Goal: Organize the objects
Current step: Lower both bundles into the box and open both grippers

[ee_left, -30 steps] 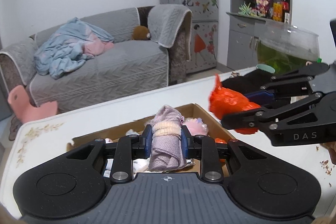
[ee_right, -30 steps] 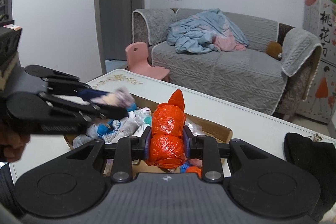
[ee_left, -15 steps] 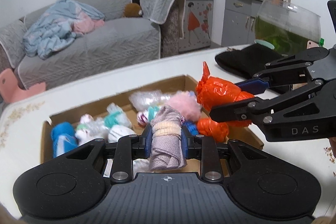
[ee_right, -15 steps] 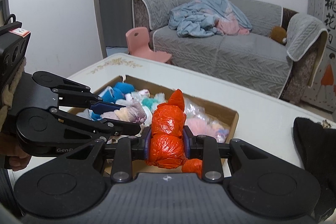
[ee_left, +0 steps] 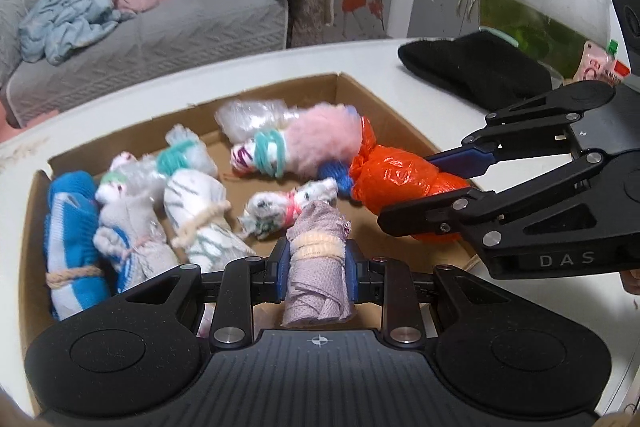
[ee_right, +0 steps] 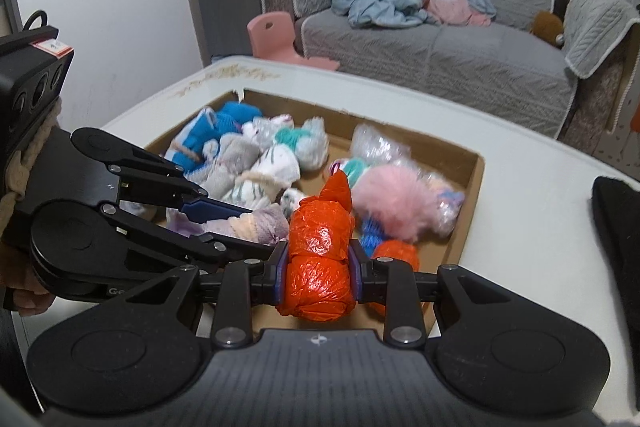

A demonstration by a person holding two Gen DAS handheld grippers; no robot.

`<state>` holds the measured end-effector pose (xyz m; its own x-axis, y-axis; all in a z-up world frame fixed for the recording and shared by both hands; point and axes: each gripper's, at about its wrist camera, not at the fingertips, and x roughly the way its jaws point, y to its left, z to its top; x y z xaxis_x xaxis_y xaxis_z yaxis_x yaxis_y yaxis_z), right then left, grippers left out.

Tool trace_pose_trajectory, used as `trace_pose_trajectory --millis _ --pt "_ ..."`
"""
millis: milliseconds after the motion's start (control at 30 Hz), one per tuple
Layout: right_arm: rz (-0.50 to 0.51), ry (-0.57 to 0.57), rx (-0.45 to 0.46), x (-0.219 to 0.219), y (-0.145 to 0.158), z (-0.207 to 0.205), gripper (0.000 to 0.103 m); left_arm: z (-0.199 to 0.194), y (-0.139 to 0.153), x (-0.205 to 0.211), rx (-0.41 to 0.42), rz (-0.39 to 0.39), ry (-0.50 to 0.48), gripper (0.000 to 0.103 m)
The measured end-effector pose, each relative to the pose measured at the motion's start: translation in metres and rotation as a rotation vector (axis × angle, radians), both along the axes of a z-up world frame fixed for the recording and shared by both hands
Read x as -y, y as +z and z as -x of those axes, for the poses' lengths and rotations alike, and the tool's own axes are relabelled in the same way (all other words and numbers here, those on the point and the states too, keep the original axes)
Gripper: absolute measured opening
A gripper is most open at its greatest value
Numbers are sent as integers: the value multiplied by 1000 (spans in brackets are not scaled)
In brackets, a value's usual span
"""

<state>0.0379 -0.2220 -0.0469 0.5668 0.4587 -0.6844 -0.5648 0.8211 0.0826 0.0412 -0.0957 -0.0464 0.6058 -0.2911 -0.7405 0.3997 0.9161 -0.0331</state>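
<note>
A shallow cardboard box (ee_left: pixel 352 87) (ee_right: pixel 476 167) lies on the white table and holds several tied bundles of cloth and plastic. My left gripper (ee_left: pixel 316 263) is shut on a mauve cloth roll (ee_left: pixel 316 279) bound with a cream band, over the box's near edge. My right gripper (ee_right: pixel 318 267) is shut on an orange plastic bundle (ee_right: pixel 320 267), over the box's near right part. The orange bundle (ee_left: pixel 396 183) and right gripper (ee_left: pixel 424 195) show in the left wrist view. The left gripper (ee_right: pixel 240 223) and mauve roll (ee_right: pixel 260 225) show in the right wrist view.
A black cloth (ee_left: pixel 472 71) (ee_right: pixel 616 227) lies on the table right of the box. A glass fish bowl (ee_left: pixel 540 11) stands behind it. A second orange bundle (ee_right: pixel 396 255) and a pink fluffy bundle (ee_right: pixel 396 203) lie in the box. A grey sofa (ee_right: pixel 432 55) stands beyond.
Both grippers have tilted down and come in over the box, so its contents now fill the view. Each still holds its bundle.
</note>
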Motion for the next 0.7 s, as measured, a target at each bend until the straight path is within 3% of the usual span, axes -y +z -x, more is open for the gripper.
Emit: trace_pose_trajectory --millis 333,533,700 --pt "41 33 -81 -2 -24 -15 27 -13 -19 3 -62 -13 9 33" --pt "61 44 -97 -1 -28 -17 27 -14 -20 4 -57 -30 -3 33" --pt "134 119 -98 -3 -29 -15 29 -17 -20 6 -67 -66 -50 39"
